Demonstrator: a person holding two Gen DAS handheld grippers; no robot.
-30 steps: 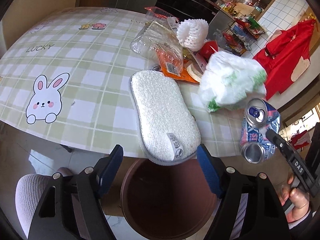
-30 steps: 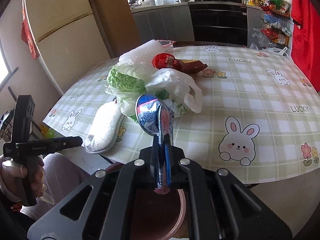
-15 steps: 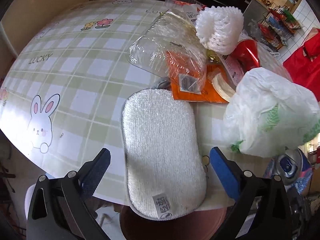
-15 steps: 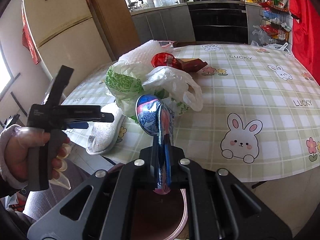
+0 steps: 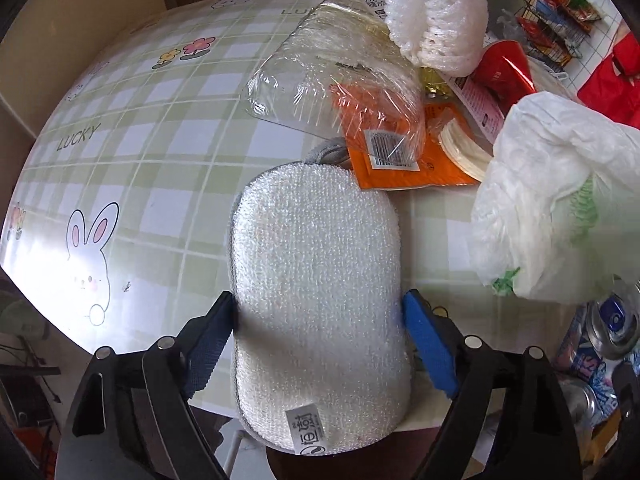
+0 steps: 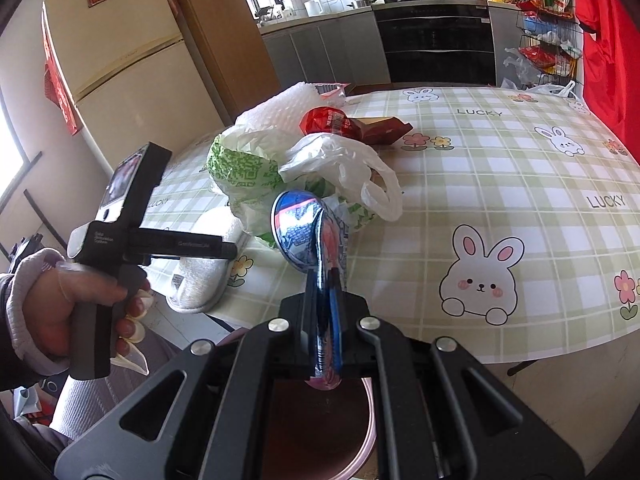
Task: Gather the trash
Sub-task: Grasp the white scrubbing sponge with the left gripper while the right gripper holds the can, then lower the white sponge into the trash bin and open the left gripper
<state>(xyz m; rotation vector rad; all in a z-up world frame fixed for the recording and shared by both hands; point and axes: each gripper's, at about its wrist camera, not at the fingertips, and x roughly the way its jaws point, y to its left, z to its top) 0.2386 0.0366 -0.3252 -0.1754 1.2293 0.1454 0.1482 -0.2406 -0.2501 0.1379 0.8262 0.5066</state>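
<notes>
Left hand-held gripper (image 5: 318,316) closing around the white sponge pad (image 5: 316,300) at the table (image 5: 160,152) edge, blue pads at its sides. Right hand-held gripper (image 6: 325,300) clamped on a flattened blue can (image 6: 304,236) above the brown bin (image 6: 320,432).

Daylight is flooding both views, coming in from the window (image 6: 8,148) at the left edge of the right wrist view. It is washing out the near edge of the tablecloth (image 5: 120,184) into white glare, bleaching the printed rabbit (image 5: 90,256) in the left wrist view. The sponge (image 5: 318,292) is casting a soft shadow onto the left pad beside it. The clear plastic wrap (image 5: 340,76) is glinting with small highlights. Fisheye distortion is bending the table rim into an arc, and black vignetting is closing in on the corners. The crushed can (image 6: 308,240) is blurring slightly close to the lens
</notes>
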